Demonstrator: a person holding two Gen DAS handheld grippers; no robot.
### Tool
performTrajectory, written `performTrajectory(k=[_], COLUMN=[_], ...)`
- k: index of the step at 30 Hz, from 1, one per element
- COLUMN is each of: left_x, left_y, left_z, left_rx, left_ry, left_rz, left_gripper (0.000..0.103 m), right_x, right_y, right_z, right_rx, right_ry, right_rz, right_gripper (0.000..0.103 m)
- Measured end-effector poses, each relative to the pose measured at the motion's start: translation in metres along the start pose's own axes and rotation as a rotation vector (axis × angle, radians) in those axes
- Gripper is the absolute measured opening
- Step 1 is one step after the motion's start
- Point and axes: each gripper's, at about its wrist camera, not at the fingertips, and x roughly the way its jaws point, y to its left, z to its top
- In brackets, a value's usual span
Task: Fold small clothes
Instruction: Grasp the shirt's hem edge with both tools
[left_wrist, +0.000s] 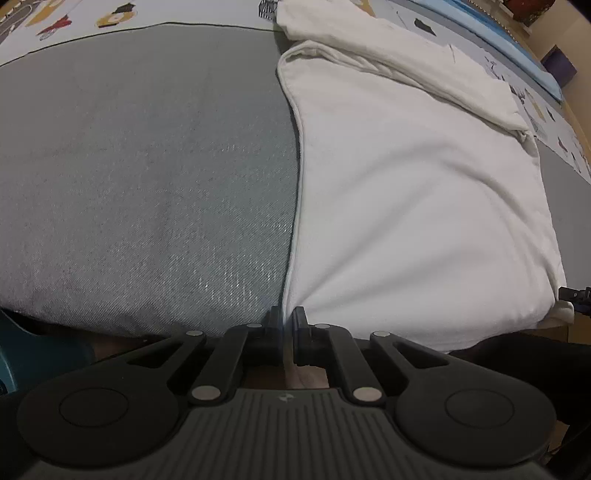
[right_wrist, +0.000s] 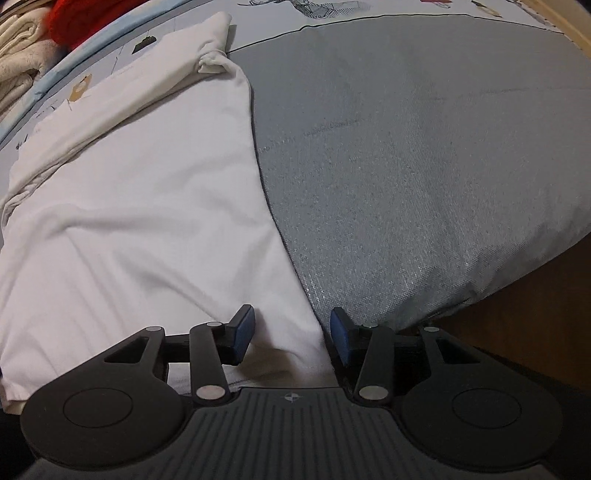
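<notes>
A white garment (left_wrist: 417, 206) lies flat on a grey cloth (left_wrist: 147, 177), with a sleeve folded across its far part. My left gripper (left_wrist: 285, 325) is shut on the garment's near left corner edge at the front of the surface. In the right wrist view the same white garment (right_wrist: 140, 206) lies left of bare grey cloth (right_wrist: 424, 166). My right gripper (right_wrist: 291, 328) is open, and its blue pads (right_wrist: 244, 328) straddle the garment's near right corner without closing on it.
A cartoon-print sheet (left_wrist: 92, 18) lies beyond the grey cloth. A pile of white and red clothes (right_wrist: 44, 33) sits at the far left of the right wrist view. The surface's front edge drops to a brown floor (right_wrist: 535, 325).
</notes>
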Motion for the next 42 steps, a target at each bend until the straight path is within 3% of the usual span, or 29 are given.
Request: performTrajectory(k=[3,5,6,7,8,12,14,15,16,17,19,21,24,25,27,33,39,41,42], left_x=[0.002,0.001,0.001,0.002,0.004,0.012,0.012,0.011,0.006,-0.002,-0.012,-0.01,-0.001,0.001,0.0,0.006,0.003,0.002,0.001], left_y=[0.003,0.004,0.004,0.003,0.001,-0.003,-0.006,-0.007,-0.008,-0.009,-0.004,-0.001,-0.006,-0.009,-0.006,-0.008,-0.013,-0.014,-0.015], left_z=[0.001,0.003,0.003,0.003,0.003,0.004,0.005,0.005,0.005,0.006,0.006,0.006,0.007,0.005,0.008,0.011,0.006,0.005,0.005], left_rx=[-0.019,-0.041,-0.044,-0.042,-0.035,-0.018,-0.001,0.009,0.021,0.034,0.009,-0.008,0.014,0.017,0.008,0.006,0.021,0.036,0.044], left_ry=[0.015,0.012,0.014,0.019,0.029,0.057,0.056,0.051,0.031,-0.002,-0.036,-0.015,0.041,0.047,0.042,0.048,0.041,0.03,0.022], left_rz=[-0.011,-0.03,-0.038,-0.038,-0.032,-0.01,-0.006,-0.012,-0.014,-0.011,-0.033,-0.033,-0.028,-0.028,-0.041,-0.028,-0.019,-0.012,-0.015], left_gripper=[0.011,0.026,0.042,0.051,0.051,0.049,0.013,0.004,0.004,0.004,0.004,0.004,0.007,0.013,0.018,0.019,0.019,0.006,0.006], right_x=[0.001,0.002,0.002,0.001,0.001,0.002,0.003,0.002,0.002,0.0,-0.009,-0.018,-0.01,-0.006,-0.001,-0.001,-0.001,-0.001,-0.002], right_y=[-0.004,-0.005,-0.005,-0.005,-0.005,-0.003,-0.003,-0.004,-0.004,-0.003,-0.001,-0.002,-0.011,-0.013,-0.011,-0.009,-0.008,-0.005,-0.005], right_z=[-0.001,-0.001,-0.001,-0.001,-0.001,0.001,0.002,0.001,0.001,0.002,0.002,0.004,0.004,0.003,0.003,0.003,0.003,0.002,0.003], right_rx=[0.002,0.002,-0.001,-0.002,-0.003,-0.022,-0.018,-0.014,-0.013,-0.015,-0.028,-0.024,0.021,0.026,0.02,0.01,-0.02,-0.031,-0.035], right_ry=[0.021,0.025,0.025,0.025,0.026,0.03,0.032,0.033,0.033,0.026,-0.021,-0.059,-0.023,-0.003,0.019,0.02,0.022,0.02,0.017], right_rz=[-0.014,-0.017,-0.018,-0.018,-0.019,-0.019,-0.009,0.0,0.018,0.045,0.071,0.076,0.022,0.0,-0.02,-0.045,-0.036,-0.02,-0.003], right_gripper=[0.053,0.054,0.054,0.054,0.054,0.052,0.049,0.038,0.029,0.005,0.005,0.005,0.008,0.011,0.022,0.029,0.027,0.011,0.006])
